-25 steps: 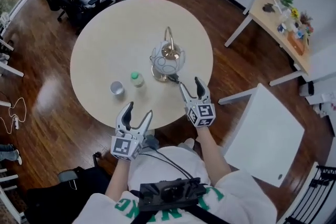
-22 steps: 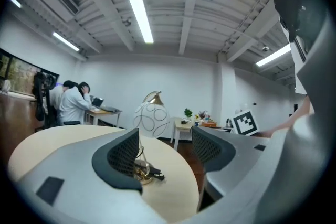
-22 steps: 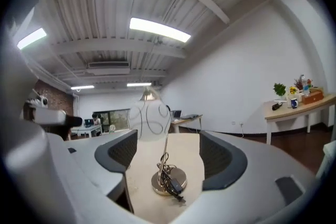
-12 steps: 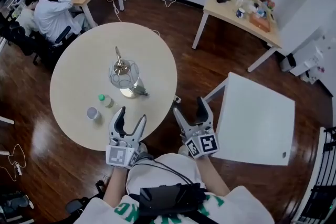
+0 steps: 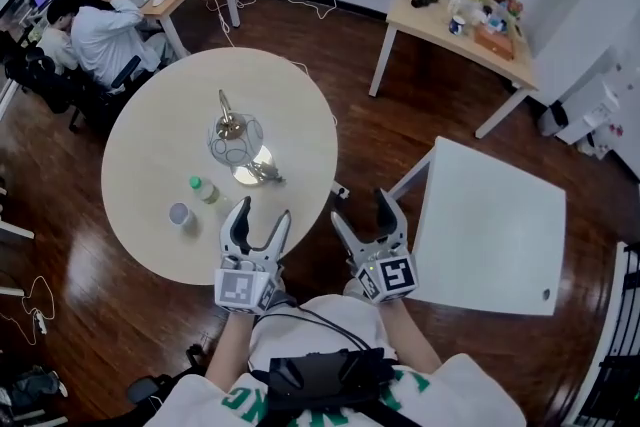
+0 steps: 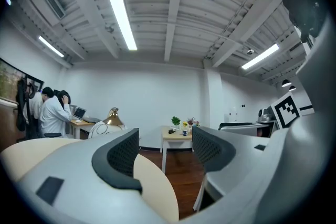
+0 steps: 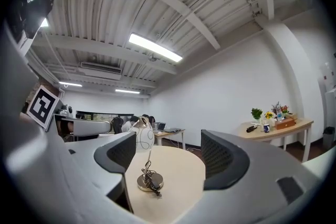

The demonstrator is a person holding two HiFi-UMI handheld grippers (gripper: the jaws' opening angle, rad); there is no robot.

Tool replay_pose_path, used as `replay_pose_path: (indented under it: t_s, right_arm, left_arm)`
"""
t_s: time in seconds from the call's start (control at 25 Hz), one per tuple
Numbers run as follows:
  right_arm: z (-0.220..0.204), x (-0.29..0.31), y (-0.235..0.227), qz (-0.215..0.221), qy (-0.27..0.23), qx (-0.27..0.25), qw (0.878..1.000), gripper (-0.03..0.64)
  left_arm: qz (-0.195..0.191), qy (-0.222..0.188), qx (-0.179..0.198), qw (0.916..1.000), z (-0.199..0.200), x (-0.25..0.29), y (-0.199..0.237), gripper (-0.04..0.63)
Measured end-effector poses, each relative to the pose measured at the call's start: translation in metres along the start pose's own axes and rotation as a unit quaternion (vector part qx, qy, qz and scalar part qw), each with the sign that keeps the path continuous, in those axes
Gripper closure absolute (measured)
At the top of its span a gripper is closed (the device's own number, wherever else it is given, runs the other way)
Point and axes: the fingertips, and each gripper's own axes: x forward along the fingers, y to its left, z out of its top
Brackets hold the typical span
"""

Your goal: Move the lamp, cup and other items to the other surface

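While both grippers hang just short of the round table's near edge, I read each as released and empty: the left gripper has its jaws apart with only table rim and floor between them, and the right gripper has its jaws spread, framing the lamp from a distance without touching it. The lamp stands upright toward the near right edge, long axis vertical, its cord bunched on the base. It lies ahead and slightly left of the left gripper, which is nearer, yet the right gripper is the one aimed at it. The bottle and cup stand side by side at the near left edge. The white table to my right looks bare, which fits things bound for it or things just brought from it. In the left gripper view a jaw hides the lamp's base, and neither gripper view shows the bottle or cup.
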Motion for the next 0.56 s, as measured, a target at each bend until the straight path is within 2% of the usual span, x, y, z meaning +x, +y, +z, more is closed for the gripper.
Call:
replay_pose_path:
  t_s: [0.36, 0.56]
  right_arm:
    - [-0.012, -0.002, 0.009, 0.017, 0.013, 0.011, 1.0, 0.209]
    - [-0.022, 0.0, 0.035, 0.03, 0.014, 0.003, 0.999, 0.209]
  left_arm:
    - [0.006, 0.005, 0.003, 1.0, -0.009, -0.017, -0.003, 0.291]
    - [0.013, 0.006, -0.002, 0.9999, -0.013, -0.045, 0.011, 0.291]
